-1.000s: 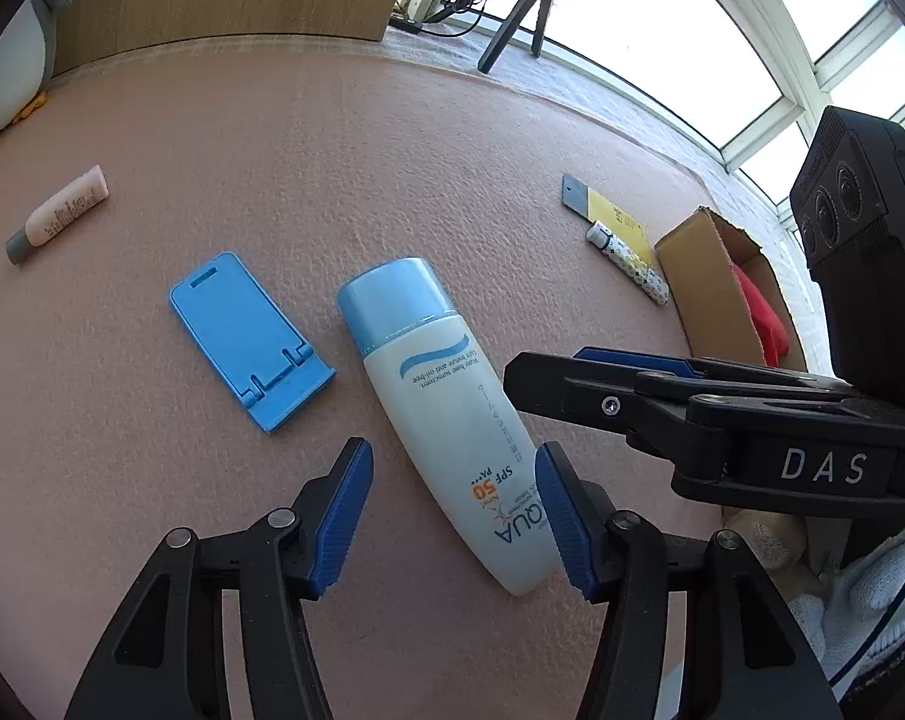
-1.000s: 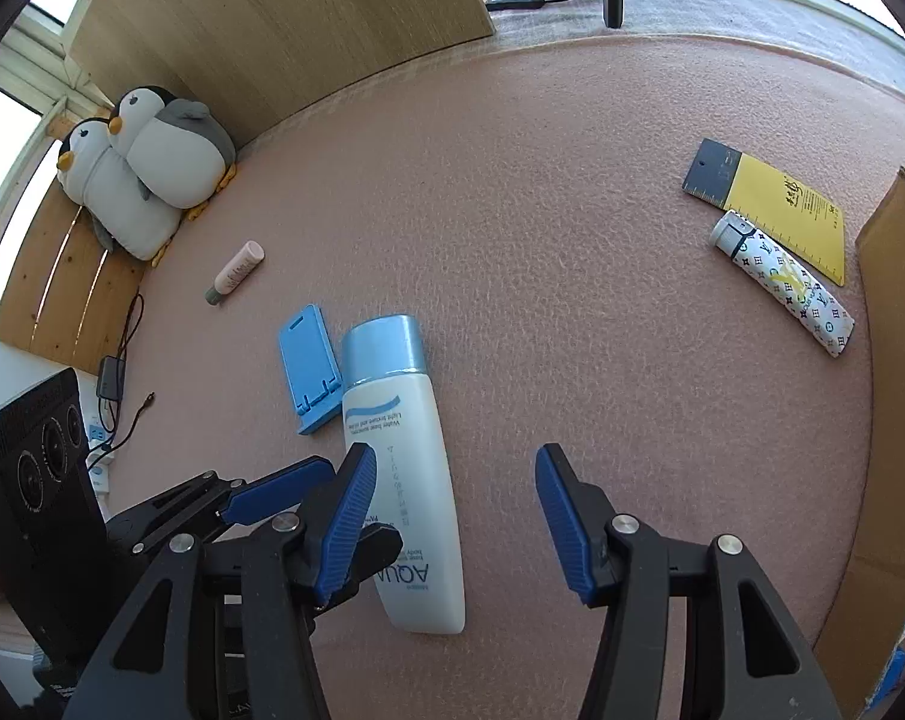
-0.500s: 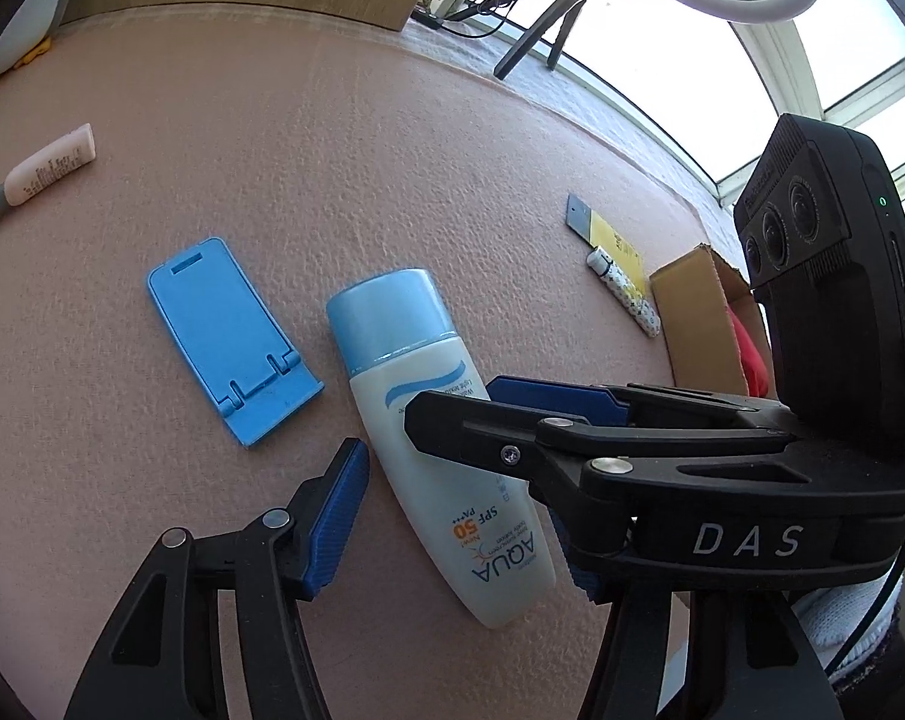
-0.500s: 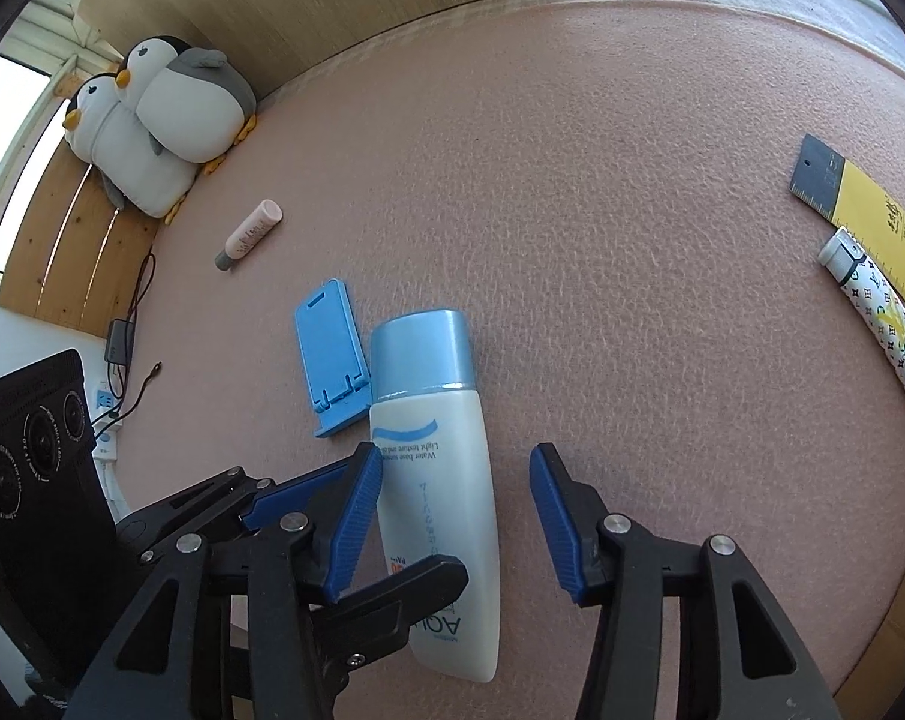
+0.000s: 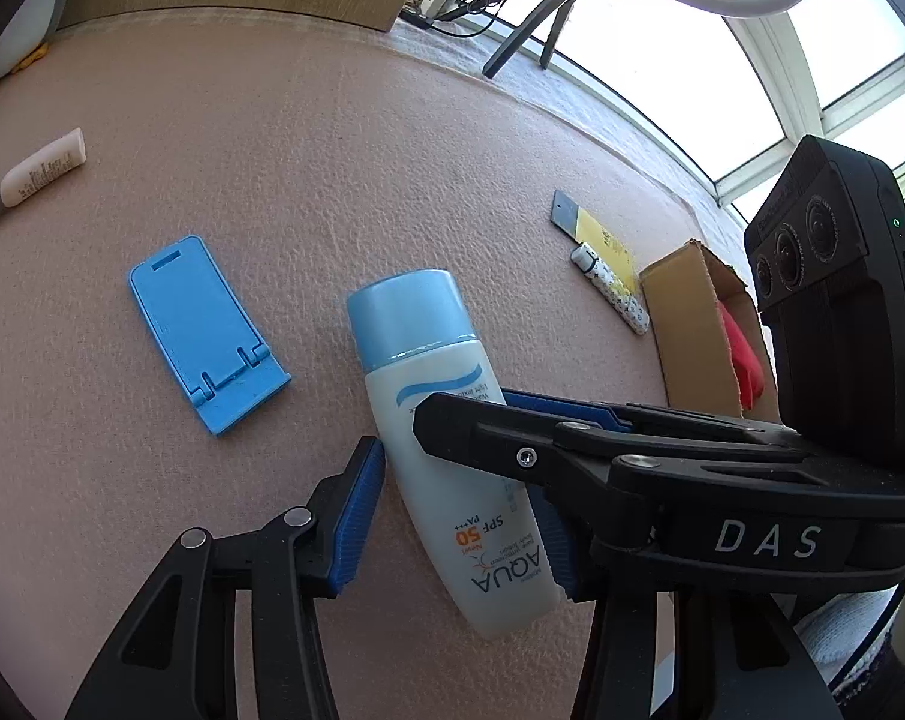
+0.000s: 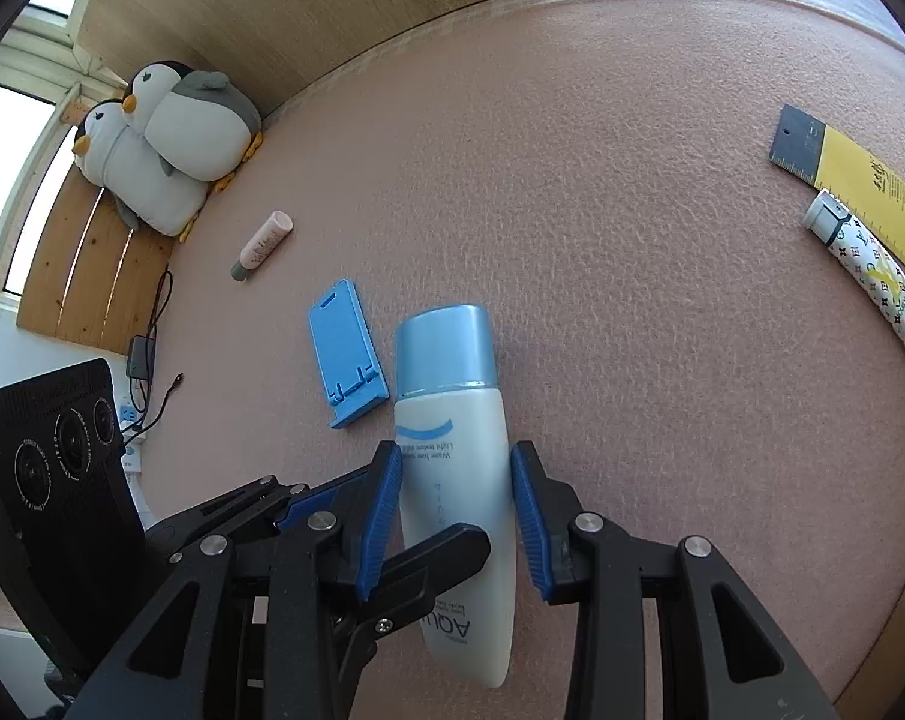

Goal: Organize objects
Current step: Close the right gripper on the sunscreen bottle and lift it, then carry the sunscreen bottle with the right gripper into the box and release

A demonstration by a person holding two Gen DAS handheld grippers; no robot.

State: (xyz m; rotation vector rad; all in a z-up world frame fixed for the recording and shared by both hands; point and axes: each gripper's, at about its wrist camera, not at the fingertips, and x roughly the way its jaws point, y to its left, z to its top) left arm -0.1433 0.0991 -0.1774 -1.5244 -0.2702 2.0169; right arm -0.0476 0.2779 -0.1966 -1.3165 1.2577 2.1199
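I have both grippers over the sunscreen bottle (image 6: 452, 480), lying flat on the bench (image 6: 632, 180), cap toward 12 o'clock. Right gripper (image 6: 455, 516): jaws just closing, straddling the bottle's middle, contact unclear. Left gripper (image 5: 458, 516): likewise closing around its lower body. Blue phone stand (image 6: 347, 354) just beside, at 10 o'clock.

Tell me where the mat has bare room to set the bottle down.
Widest bare patch: the mat between the sunscreen bottle and the yellow ruler. Another lies between the small tube and the wooden board. Crowded: around the blue phone stand and by the cardboard box.
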